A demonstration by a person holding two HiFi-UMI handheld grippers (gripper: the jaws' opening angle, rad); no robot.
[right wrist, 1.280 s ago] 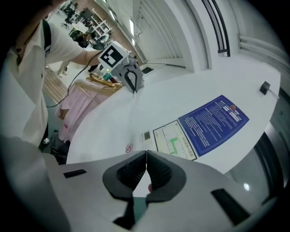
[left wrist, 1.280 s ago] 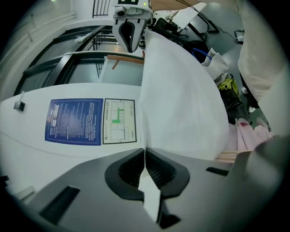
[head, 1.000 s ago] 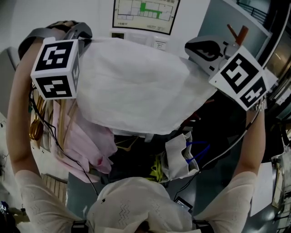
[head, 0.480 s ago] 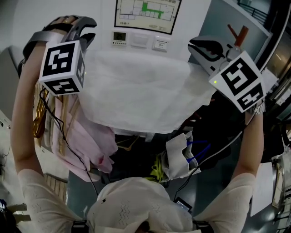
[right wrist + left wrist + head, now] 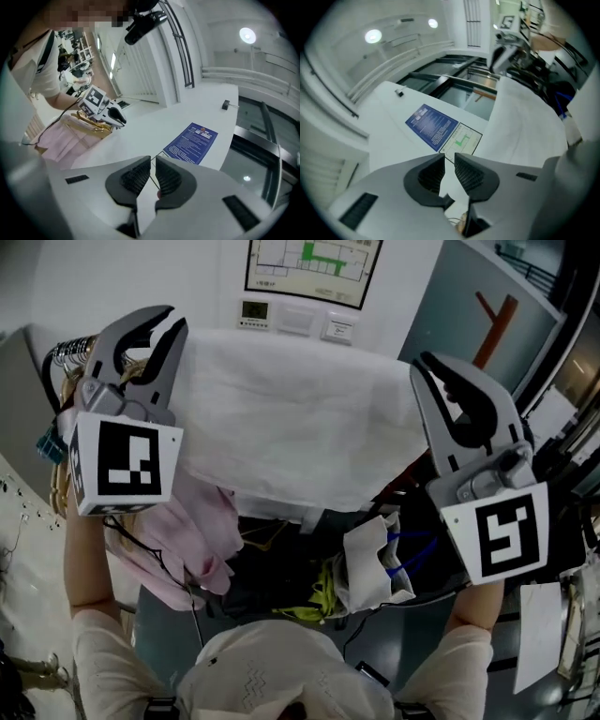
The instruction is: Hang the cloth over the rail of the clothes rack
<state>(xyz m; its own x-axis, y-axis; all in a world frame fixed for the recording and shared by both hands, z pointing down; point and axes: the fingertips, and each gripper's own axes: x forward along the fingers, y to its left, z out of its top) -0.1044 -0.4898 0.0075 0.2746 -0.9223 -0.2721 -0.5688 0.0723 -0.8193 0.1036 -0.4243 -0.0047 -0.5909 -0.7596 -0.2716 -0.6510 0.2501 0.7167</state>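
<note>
The white cloth [image 5: 291, 427] hangs draped over the clothes rack's rail, whose left end [image 5: 67, 354] shows with hanger hooks. My left gripper [image 5: 161, 322] is just left of the cloth's top edge and off it. Its jaws have just opened and come partly together again, and stand open with nothing between them [image 5: 449, 157]; the cloth [image 5: 525, 126] lies to their right. My right gripper [image 5: 427, 369] is at the cloth's right edge. It is shut and holds nothing [image 5: 153, 160].
Pink garments [image 5: 202, 531] and wooden hangers [image 5: 67, 498] hang left of the cloth. Below it lies a white bag with blue handles [image 5: 375, 563]. On the wall behind are a framed chart [image 5: 309, 263] and switches [image 5: 281, 315]. A brown stand [image 5: 492, 320] rises at the right.
Both grippers have drawn back from the cloth's top corners toward me and rolled, their marker cubes now nearest. The cloth is let go and stays draped over the rail.
</note>
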